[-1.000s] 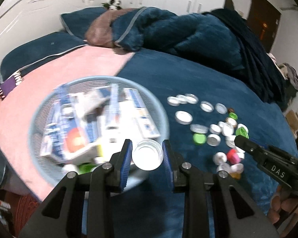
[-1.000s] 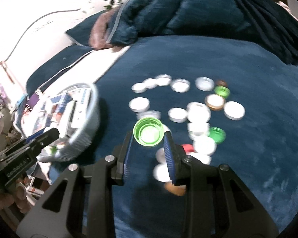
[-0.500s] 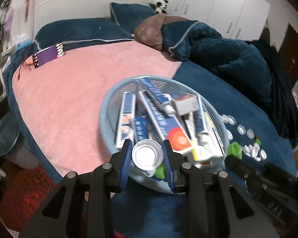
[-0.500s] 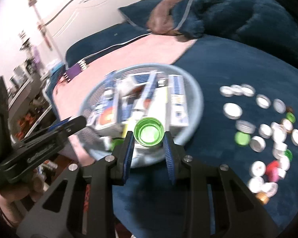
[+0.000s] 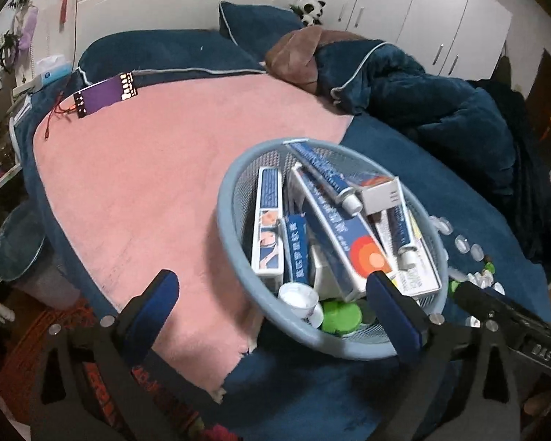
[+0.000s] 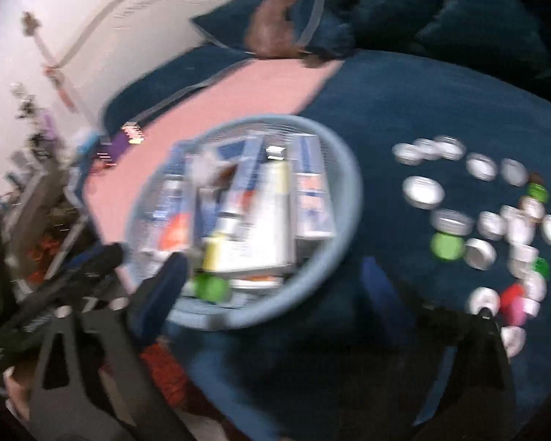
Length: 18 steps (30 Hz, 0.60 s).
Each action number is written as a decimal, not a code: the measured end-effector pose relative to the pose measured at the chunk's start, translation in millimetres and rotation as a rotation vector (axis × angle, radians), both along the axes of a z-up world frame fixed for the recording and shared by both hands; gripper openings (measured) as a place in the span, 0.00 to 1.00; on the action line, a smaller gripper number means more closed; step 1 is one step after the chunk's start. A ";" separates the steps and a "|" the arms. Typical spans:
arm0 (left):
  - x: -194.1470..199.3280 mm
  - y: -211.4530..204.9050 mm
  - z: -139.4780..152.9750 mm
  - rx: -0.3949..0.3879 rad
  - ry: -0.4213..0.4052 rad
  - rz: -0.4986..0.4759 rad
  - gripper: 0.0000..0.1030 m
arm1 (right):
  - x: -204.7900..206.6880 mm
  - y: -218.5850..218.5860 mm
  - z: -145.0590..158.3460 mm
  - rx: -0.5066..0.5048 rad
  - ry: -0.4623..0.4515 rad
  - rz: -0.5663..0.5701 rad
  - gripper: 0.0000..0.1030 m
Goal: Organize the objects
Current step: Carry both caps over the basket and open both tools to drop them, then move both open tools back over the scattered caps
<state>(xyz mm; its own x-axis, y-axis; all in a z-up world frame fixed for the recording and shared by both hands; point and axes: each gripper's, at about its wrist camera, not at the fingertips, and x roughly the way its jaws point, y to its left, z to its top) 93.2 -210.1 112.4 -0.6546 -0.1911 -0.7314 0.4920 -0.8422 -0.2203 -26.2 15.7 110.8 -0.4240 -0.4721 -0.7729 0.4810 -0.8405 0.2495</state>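
Observation:
A light blue mesh basket (image 5: 235, 228) sits on the bed and holds toothpaste boxes and tubes. At its near side lie a white cap (image 5: 298, 296) and a green cap (image 5: 341, 316). My left gripper (image 5: 275, 305) is open and empty, its jaws spread wide over the basket's near rim. My right gripper (image 6: 272, 283) is open and empty over the basket (image 6: 352, 198); that view is blurred. A green cap (image 6: 212, 288) lies inside the basket's near edge. Several loose caps (image 6: 422, 192) lie on the blue blanket to the right.
A pink blanket (image 5: 158, 169) covers the bed's left half, with a purple strip (image 5: 104, 93) on it. A rumpled dark blue duvet (image 5: 422, 99) lies at the back. The bed's edge drops to a bin (image 5: 16, 253) at the left.
Both grippers have opened and let go of their caps. The white cap and the green cap now lie in the basket. The right view has shifted and blurred.

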 end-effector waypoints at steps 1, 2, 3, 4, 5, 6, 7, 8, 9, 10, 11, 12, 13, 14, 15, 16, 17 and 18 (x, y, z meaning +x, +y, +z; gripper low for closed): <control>-0.4 1.0 -0.4 -0.008 -0.007 0.000 0.99 | -1.2 4.9 -3.4 0.042 0.006 -0.031 1.00; -1.1 2.1 -0.1 -0.017 -0.011 -0.001 0.99 | -1.9 9.5 -5.6 0.061 0.010 -0.052 1.00; -1.2 3.9 0.5 -0.029 -0.014 -0.001 0.99 | -2.7 14.8 -7.1 0.069 0.008 -0.069 1.00; -1.7 6.2 1.0 -0.042 -0.017 -0.001 0.99 | -4.1 21.6 -8.0 0.065 -0.001 -0.087 1.00; -1.8 9.5 1.3 -0.050 -0.020 -0.002 0.99 | -5.4 26.0 -8.0 0.059 -0.009 -0.100 1.00; -2.0 11.6 1.6 -0.056 -0.023 -0.003 0.99 | -6.5 29.2 -6.6 0.054 -0.013 -0.111 1.00; -1.9 13.5 1.3 -0.060 -0.027 -0.005 0.99 | -7.3 33.7 -4.7 0.050 -0.011 -0.121 1.00; -1.5 15.0 1.1 -0.063 -0.029 -0.008 0.99 | -7.2 36.1 -3.1 0.049 -0.007 -0.125 1.00; -1.9 15.8 1.0 -0.067 -0.032 -0.011 0.99 | -6.7 38.2 -0.9 0.051 0.000 -0.128 1.00; -1.9 17.8 1.2 -0.073 -0.034 -0.014 0.99 | -6.2 40.1 0.9 0.055 0.009 -0.131 1.00; -1.5 19.3 1.5 -0.077 -0.036 -0.017 0.99 | -5.6 41.2 2.4 0.058 0.014 -0.132 1.00; -1.9 20.2 2.0 -0.080 -0.038 -0.021 0.99 | -5.0 41.7 3.1 0.059 0.017 -0.131 1.00; -2.0 22.3 2.5 -0.083 -0.039 -0.025 0.99 | -4.6 41.7 4.2 0.059 0.019 -0.130 1.00; -2.2 23.0 3.2 -0.084 -0.039 -0.027 0.99 | -4.7 41.6 4.4 0.059 0.020 -0.129 1.00; -2.3 23.8 3.9 -0.085 -0.038 -0.029 0.99 | -3.8 42.1 5.4 0.059 0.021 -0.126 1.00; -2.3 25.6 4.9 -0.086 -0.037 -0.031 0.99 | -6.1 42.2 4.4 0.059 0.022 -0.126 1.00; -2.7 25.9 5.6 -0.086 -0.036 -0.032 0.99 | -6.2 42.6 4.7 0.059 0.024 -0.126 1.00; -2.9 27.6 6.6 -0.087 -0.036 -0.034 0.99 | -6.3 43.1 5.0 0.059 0.026 -0.126 1.00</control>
<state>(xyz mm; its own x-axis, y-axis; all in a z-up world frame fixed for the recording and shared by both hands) 90.3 -182.5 118.9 -0.6358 -0.2329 -0.7359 0.4688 -0.8739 -0.1284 -32.5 58.8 115.9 -0.4972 -0.3675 -0.7860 0.3760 -0.9077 0.1865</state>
